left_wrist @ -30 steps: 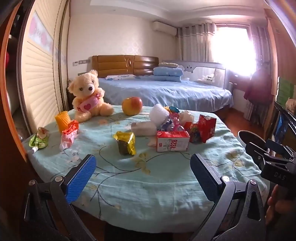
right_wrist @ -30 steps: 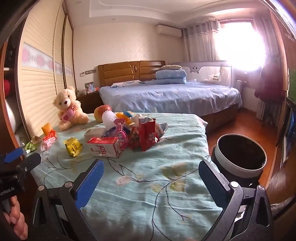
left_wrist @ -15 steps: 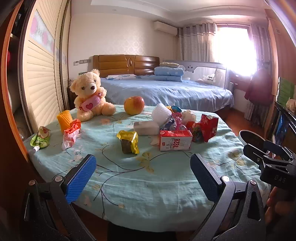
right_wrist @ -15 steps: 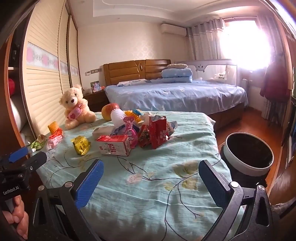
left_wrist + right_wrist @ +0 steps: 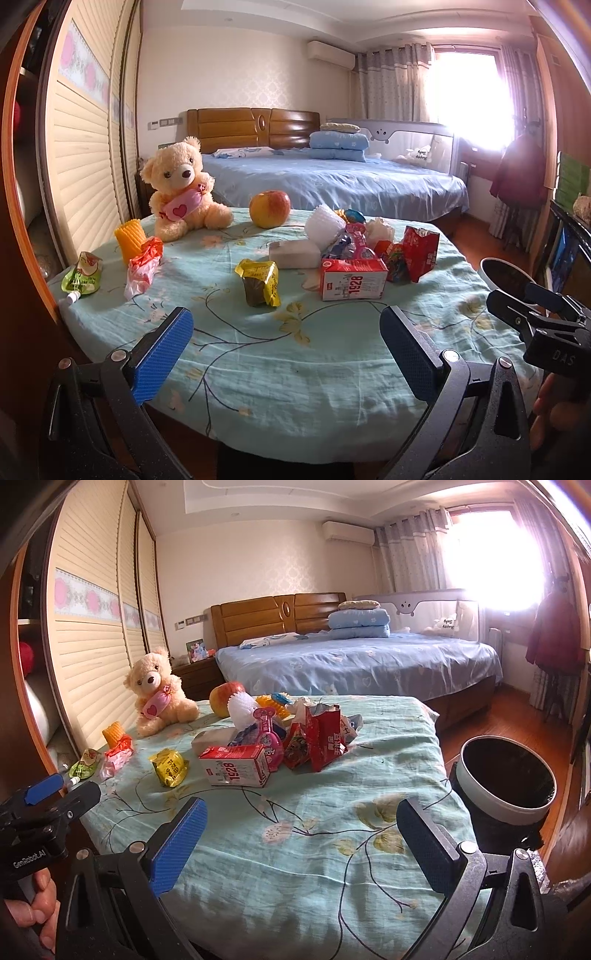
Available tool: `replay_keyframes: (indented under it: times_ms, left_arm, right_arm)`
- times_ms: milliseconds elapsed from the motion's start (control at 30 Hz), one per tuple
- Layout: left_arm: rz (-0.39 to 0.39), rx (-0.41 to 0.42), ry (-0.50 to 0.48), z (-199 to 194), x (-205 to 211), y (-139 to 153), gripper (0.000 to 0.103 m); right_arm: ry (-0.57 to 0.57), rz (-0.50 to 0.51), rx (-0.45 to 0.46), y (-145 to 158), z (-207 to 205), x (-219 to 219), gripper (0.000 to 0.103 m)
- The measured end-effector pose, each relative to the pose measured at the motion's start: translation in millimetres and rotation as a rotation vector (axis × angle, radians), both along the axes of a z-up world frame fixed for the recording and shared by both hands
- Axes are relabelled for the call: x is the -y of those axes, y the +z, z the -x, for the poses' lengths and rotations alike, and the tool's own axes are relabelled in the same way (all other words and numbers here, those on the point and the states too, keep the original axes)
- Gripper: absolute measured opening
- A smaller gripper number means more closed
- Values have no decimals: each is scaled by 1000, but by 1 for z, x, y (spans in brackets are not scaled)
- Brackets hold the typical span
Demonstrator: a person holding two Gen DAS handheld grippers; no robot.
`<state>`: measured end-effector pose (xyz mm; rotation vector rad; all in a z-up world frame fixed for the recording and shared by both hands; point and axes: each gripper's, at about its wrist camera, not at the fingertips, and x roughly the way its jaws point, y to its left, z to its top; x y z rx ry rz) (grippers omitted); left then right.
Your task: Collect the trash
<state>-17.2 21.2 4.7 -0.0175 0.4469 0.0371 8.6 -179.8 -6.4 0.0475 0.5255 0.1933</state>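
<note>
Grippers, left point(image 5: 282, 354) and right point(image 5: 301, 843), both spread wide, empty, over near edge of floral tablecloth point(image 5: 295, 369). Mid-table: yellow wrapper point(image 5: 260, 282), 1928 carton point(image 5: 352, 278), red packet point(image 5: 421, 251). Right, on floor: black-lined bin point(image 5: 506, 775), contents indiscernible. Beyond: blue bed point(image 5: 332, 181).

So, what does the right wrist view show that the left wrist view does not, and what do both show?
Only the right wrist view shows the whole trash bin on the floor beside the table, the framed picture on the nightstand, and the hand holding the left tongs.

Only the left wrist view shows the green box at the far right; the bin there is just a rim.

Both show the teddy bear, the apple, the 1928 carton, the yellow wrapper, the red bag and the bed. Both tongs are open and empty.
</note>
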Motion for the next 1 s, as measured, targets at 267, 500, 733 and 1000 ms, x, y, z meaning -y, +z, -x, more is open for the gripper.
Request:
replay_keyframes:
  times_ms: [267, 500, 733, 1000]
  left_arm:
    - [-1, 3, 3, -2, -2, 0, 103]
    - [-2, 2, 2, -3, -3, 0, 102]
    - [-2, -1, 1, -4, -4, -1, 102]
    - [-7, -18, 7, -12, -5, -5, 102]
  right_arm:
    - [25, -8, 1, 1, 0, -4, 103]
    - [27, -10, 1, 2, -1, -5, 103]
    - [32, -14, -2, 2, -1, -6, 103]
    - [48, -7, -10, -1, -5, -9, 103]
